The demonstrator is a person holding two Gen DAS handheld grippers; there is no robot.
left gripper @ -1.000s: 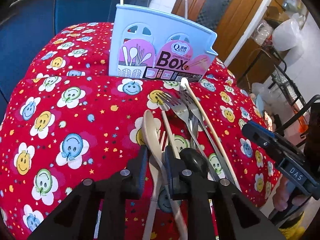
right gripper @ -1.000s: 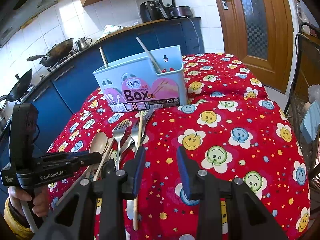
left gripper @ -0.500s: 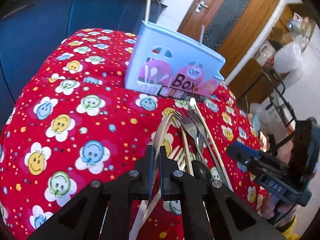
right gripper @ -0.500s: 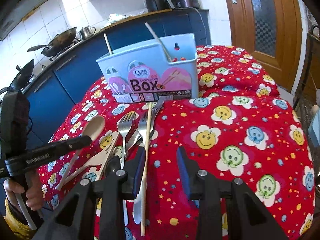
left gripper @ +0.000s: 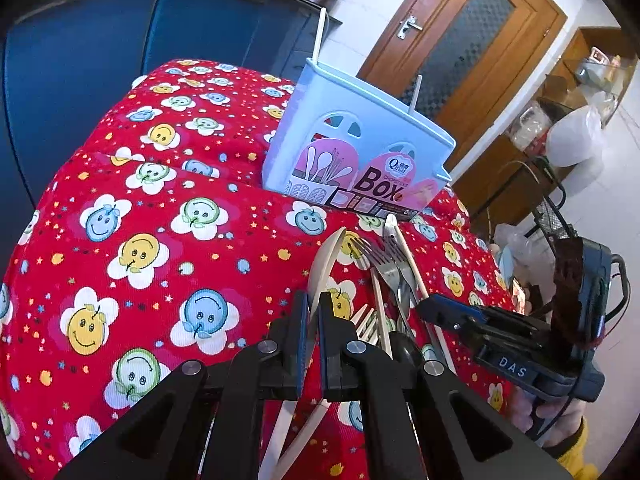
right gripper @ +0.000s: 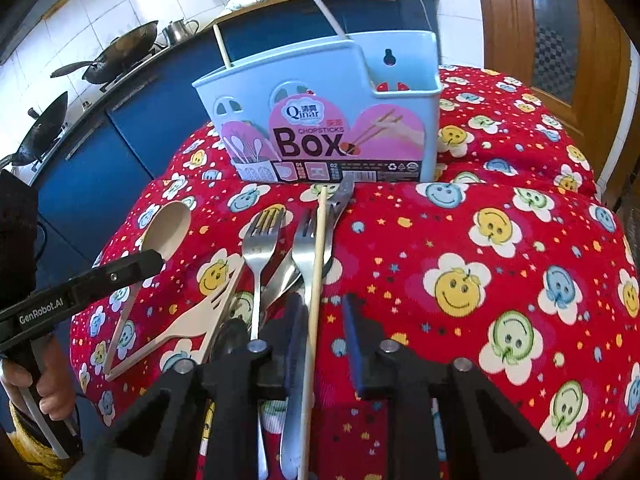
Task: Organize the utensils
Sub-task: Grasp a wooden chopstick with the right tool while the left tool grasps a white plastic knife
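Left gripper (left gripper: 314, 312) clamps the beige wooden spoon (left gripper: 325, 258). Right gripper (right gripper: 322, 312): jaws just been narrowing, one pale wooden chopstick (right gripper: 316, 276) between, not pinched. Surface: red smiley-flower cloth (right gripper: 500, 264). Ahead, two steel forks (right gripper: 260, 240) (kitchen: blue cabinets). Beyond stands the pale-blue plastic utensil box (right gripper: 320, 120).

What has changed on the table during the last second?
The left tongs closed on the beige spoon and lifted its bowl off the cloth. The right tongs came forward over the chopstick; their jaws have just been closing, with the stick between them but not yet pressed. The blue box and the steel forks stayed in place.
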